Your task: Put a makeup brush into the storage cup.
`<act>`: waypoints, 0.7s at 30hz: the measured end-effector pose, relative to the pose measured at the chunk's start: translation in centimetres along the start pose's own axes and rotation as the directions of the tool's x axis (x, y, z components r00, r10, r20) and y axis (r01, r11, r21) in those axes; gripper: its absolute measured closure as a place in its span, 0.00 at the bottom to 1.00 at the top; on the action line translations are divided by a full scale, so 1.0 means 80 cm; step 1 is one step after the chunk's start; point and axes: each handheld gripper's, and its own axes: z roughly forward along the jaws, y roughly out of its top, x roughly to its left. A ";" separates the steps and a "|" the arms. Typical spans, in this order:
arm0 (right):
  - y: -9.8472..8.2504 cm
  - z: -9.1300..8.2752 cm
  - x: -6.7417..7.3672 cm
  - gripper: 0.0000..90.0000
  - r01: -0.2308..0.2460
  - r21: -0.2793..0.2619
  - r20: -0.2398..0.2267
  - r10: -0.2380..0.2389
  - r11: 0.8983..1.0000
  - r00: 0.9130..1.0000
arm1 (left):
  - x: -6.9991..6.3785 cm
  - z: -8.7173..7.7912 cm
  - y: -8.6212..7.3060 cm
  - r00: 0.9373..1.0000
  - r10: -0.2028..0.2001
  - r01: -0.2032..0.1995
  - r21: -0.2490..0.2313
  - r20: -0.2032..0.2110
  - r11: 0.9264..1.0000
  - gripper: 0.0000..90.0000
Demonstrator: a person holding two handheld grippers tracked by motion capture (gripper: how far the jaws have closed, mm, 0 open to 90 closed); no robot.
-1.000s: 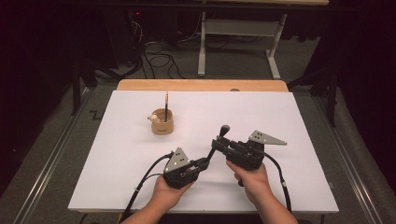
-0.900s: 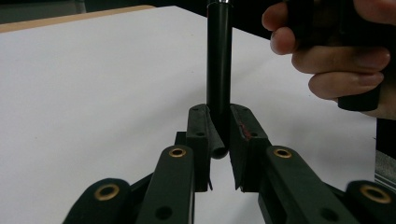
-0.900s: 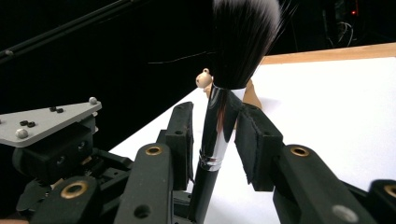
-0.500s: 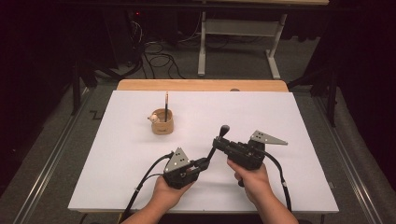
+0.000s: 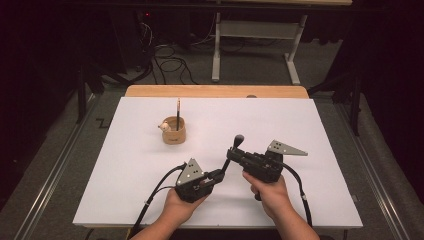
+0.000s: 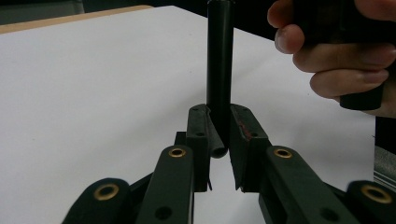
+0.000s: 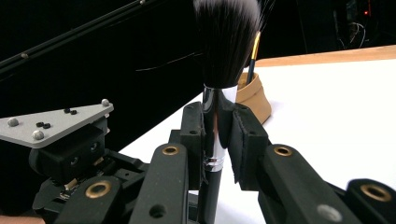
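Brush [image 5: 232, 155]: lifted off desk [image 5: 320, 150], both grippers' fingers clamped on it, left [image 6: 218, 135] on handle, right [image 7: 217, 135] having just closed on ferrule; cup [image 5: 174, 131] placement outstanding.

- My left tongs [image 5: 223, 172]: a black body with a grey three-cornered plate on top, dotted with small dark screws.
- My right tongs [image 5: 233, 151]: the same black build, its grey plate studded with silver and black screw heads.
- A black cable trails from each toward me.
- Up close, my jaws are black linked arms with brass-ringed pivots and flat black pads [image 6: 243, 135].
- My forearms are bare, no sleeves.
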 end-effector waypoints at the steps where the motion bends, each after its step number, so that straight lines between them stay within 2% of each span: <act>1: 0.000 0.000 0.000 0.87 0.000 0.001 0.000 0.000 1.000 1.000 | 0.000 0.000 0.000 1.000 -0.002 0.002 0.002 0.004 1.000 0.87; 3: 0.000 0.000 0.001 0.87 0.010 0.005 -0.002 -0.010 1.000 1.000 | 0.001 0.000 0.000 1.000 -0.003 0.003 0.001 0.003 1.000 0.84; 6: 0.000 0.001 0.003 0.87 0.032 0.008 0.002 -0.032 0.999 0.999 | 0.001 -0.001 0.002 1.000 -0.009 0.009 -0.002 -0.001 1.000 0.72; 9: -0.001 0.001 0.005 0.87 0.044 0.009 0.005 -0.044 0.999 0.999 | 0.002 -0.002 0.004 1.000 -0.011 0.011 -0.010 -0.005 1.000 0.65; 14: -0.002 0.003 0.009 0.87 0.087 0.023 0.015 -0.088 0.996 0.996 | 0.003 -0.004 0.005 1.000 -0.015 0.014 -0.019 -0.014 1.000 0.62; 21: -0.006 0.008 0.018 0.87 0.159 0.056 0.024 -0.161 0.986 0.987 | 0.004 -0.007 0.007 1.000 -0.018 0.018 -0.031 -0.011 0.999 0.65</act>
